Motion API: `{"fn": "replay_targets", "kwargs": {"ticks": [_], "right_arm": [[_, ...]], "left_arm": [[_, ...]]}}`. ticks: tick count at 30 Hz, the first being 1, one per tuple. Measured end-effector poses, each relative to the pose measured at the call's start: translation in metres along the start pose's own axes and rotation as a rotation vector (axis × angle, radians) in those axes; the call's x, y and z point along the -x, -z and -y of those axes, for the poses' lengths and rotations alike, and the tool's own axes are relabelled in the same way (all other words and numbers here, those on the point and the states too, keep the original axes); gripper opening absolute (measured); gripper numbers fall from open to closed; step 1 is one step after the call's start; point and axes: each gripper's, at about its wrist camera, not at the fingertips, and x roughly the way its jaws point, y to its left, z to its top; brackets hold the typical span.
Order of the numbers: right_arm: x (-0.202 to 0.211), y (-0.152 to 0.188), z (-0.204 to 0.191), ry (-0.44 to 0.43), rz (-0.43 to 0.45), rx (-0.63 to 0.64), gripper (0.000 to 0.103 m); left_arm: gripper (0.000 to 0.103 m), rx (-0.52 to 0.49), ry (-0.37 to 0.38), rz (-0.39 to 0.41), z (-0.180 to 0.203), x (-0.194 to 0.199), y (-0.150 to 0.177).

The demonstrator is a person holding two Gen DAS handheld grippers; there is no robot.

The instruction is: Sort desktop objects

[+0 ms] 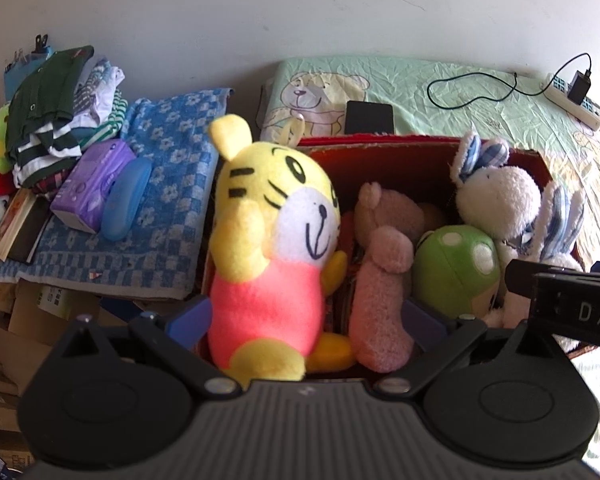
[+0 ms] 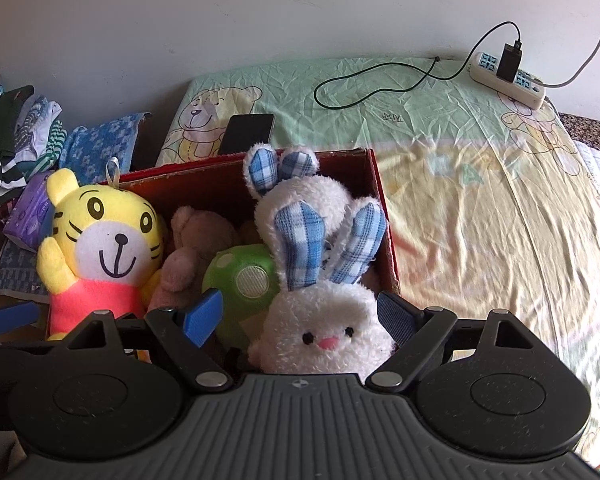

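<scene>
While the two tools hovered over a red box (image 2: 384, 200) packed with soft toys, both stood with their blue pads spread wide and gripped nothing. The left tool (image 1: 304, 316) framed a yellow tiger plush (image 1: 268, 240) in a pink shirt; the toy stood upright at the left end of the box, its long axis vertical, its face turned toward the right and slightly tilted. Whether the pads touched it could not be told. The right tool (image 2: 300, 316) sat either side of a white rabbit plush (image 2: 324, 328) at the right end of the box, its face toward the camera and its blue checked ears pointing up and away. A second white rabbit (image 2: 304, 196) stood just behind it, ears also upward. Between tiger and rabbits lay a pink bear plush (image 1: 380, 280), its body running lengthwise toward the camera, and a green spotted plush (image 2: 242, 276) touching it.

The box rested on a bed covered by a pale green and yellow sheet (image 2: 480, 208) printed with bears. A dark phone (image 2: 248, 133) lay just behind the box, and a power strip (image 2: 508, 80) with a black charger and cable sat near the wall. To the left, a blue flowered towel (image 1: 164, 200) carried a purple tissue pack (image 1: 92, 184) and a blue case (image 1: 126, 204), beside a pile of folded clothes (image 1: 56, 112).
</scene>
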Motion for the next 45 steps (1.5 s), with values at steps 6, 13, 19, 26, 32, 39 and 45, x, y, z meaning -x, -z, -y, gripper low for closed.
{"fn": "replay_targets", "kwargs": {"ticks": [6, 13, 19, 26, 32, 39, 45], "right_arm": [[-0.005, -0.006, -0.009, 0.0, 0.005, 0.021, 0.087], [-0.009, -0.007, -0.011, 0.0, -0.004, 0.026, 0.087], [-0.01, -0.006, -0.014, 0.0, -0.003, 0.039, 0.087], [-0.008, -0.004, -0.012, -0.006, -0.001, 0.034, 0.087], [-0.007, -0.003, -0.015, -0.005, 0.0, 0.044, 0.087], [-0.007, -0.002, -0.018, 0.012, 0.003, 0.056, 0.087], [-0.007, -0.002, -0.018, 0.011, 0.006, 0.049, 0.087]], "left_arm": [[0.101, 0.022, 0.008, 0.005, -0.009, -0.004, -0.004], [0.101, 0.034, 0.012, -0.01, -0.012, -0.012, -0.006], [0.101, 0.025, 0.01, -0.019, -0.009, -0.015, -0.005], [0.101, 0.023, 0.005, -0.029, -0.012, -0.017, -0.001], [0.101, 0.02, 0.012, -0.034, -0.012, -0.017, 0.002], [0.101, 0.018, 0.01, -0.024, -0.013, -0.016, 0.002], [0.101, 0.028, 0.014, -0.02, -0.018, -0.016, 0.0]]}}
